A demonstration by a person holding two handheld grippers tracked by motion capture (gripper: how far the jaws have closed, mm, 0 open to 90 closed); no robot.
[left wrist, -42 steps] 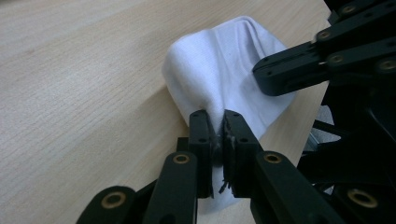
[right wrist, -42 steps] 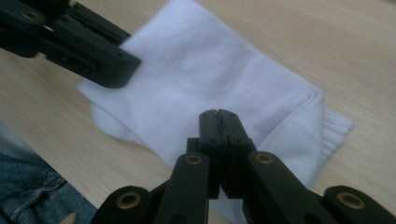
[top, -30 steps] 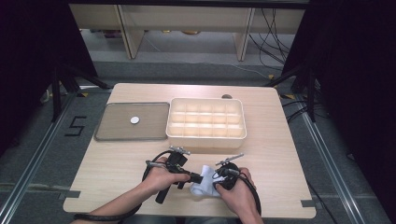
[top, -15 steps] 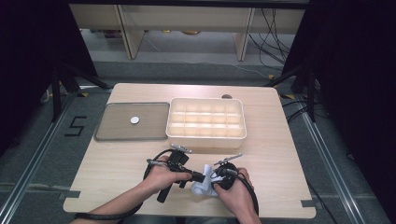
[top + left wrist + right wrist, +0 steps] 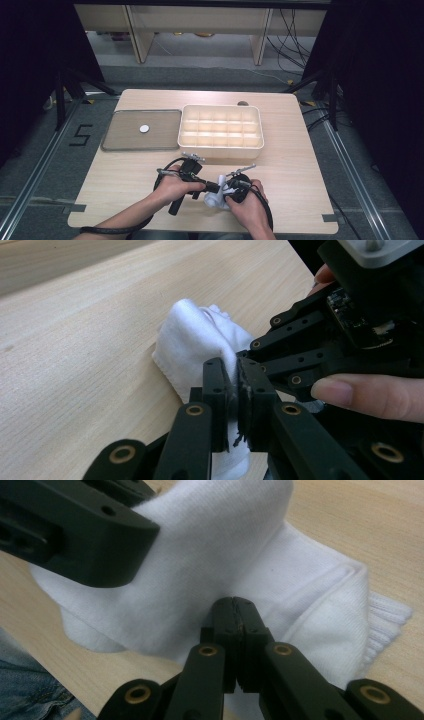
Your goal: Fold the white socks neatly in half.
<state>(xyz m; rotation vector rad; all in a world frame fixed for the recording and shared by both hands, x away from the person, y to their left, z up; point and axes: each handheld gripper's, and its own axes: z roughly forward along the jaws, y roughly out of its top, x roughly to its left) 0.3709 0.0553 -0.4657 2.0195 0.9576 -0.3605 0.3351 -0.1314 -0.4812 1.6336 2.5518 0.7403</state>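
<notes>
We had the white sock (image 5: pixel 216 198) bunched at the near edge of the table (image 5: pixel 300 200), between our two hands, well short of the compartment box (image 5: pixel 221 127) and the flat grey tray (image 5: pixel 142 130) with its small white disc (image 5: pixel 144 128) at the far left.

Left gripper (image 5: pixel 212 187): jaws pinched together on a fold of sock, fabric squeezed between the pads (image 5: pixel 235 395). Right gripper (image 5: pixel 229 190): jaws fully together, clamped on the sock's thin layer from the other side (image 5: pixel 235 630). The ribbed cuff lay flat on the wood at the far right of the right gripper view.

Our read: mid-fold or mid-roll, both grips set, sock lifted only partly off the table. The next move would call for one gripper to carry its fold over while the other anchored; tension had to stay even or the thin fabric could slip out of the right pinch. Which box cell it would go to, we couldn't tell.
</notes>
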